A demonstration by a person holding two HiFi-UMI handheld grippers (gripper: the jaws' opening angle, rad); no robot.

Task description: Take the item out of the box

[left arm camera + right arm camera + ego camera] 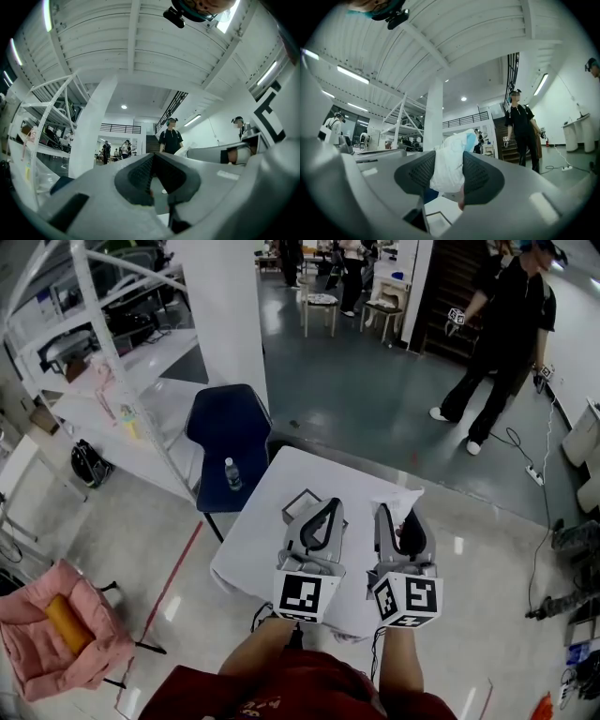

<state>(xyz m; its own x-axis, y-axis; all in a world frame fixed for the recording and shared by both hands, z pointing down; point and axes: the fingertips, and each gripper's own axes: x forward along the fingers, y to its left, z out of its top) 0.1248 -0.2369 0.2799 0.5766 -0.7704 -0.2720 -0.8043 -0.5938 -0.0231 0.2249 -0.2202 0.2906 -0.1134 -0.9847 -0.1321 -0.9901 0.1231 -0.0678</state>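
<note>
A crumpled white packet with a pale blue edge is pinched between the right gripper's pads, pointing roughly level. Beside it, the left gripper is closed and empty.

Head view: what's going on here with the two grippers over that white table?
A person holds a two-jaw gripper in each hand over a white table. The right gripper is clamped on a soft white packet with a pale blue patch, held in the air clear of the small open square box on the table. The left gripper is shut and empty beside it. The item looks to be out of the box.
</note>
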